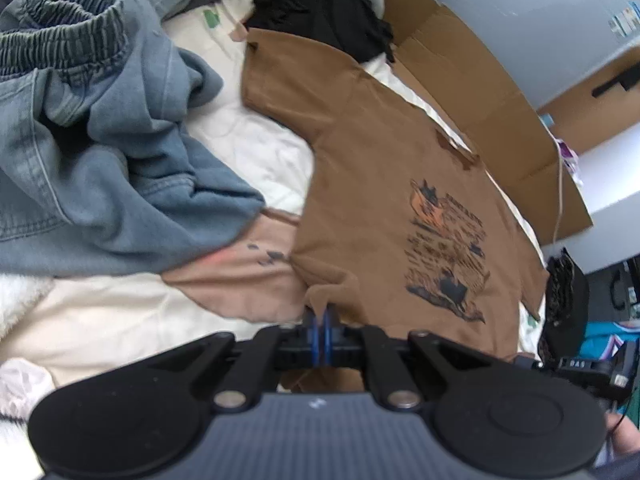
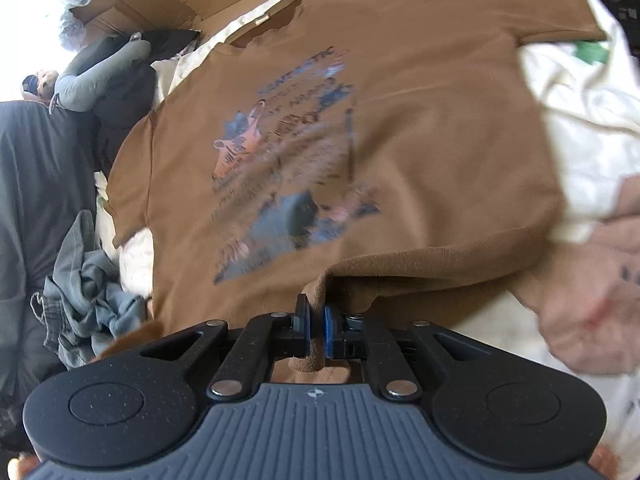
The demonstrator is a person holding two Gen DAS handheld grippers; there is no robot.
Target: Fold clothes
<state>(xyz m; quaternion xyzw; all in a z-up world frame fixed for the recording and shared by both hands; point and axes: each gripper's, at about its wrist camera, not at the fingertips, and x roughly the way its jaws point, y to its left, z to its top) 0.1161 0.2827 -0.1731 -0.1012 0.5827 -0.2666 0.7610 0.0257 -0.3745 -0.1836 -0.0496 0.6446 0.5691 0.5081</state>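
The brown printed T-shirt (image 1: 372, 184) is spread flat across frame centre on the cream bedding (image 1: 256, 148), its bottom hem pinched by the left gripper (image 1: 322, 330) and the right gripper (image 2: 316, 324), no fold yet made, jeans (image 1: 80, 140) heaped upper left.

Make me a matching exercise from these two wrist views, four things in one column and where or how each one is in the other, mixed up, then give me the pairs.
Things:
1. brown T-shirt
2. blue jeans
3. flattened cardboard
4. left gripper

Places or states:
A. crumpled in a heap, left of the shirt in the left wrist view
B. jaws shut on the shirt's hem
C. spread out, print facing up
D. lying beyond the shirt's collar edge

Pairs: 1-C, 2-A, 3-D, 4-B
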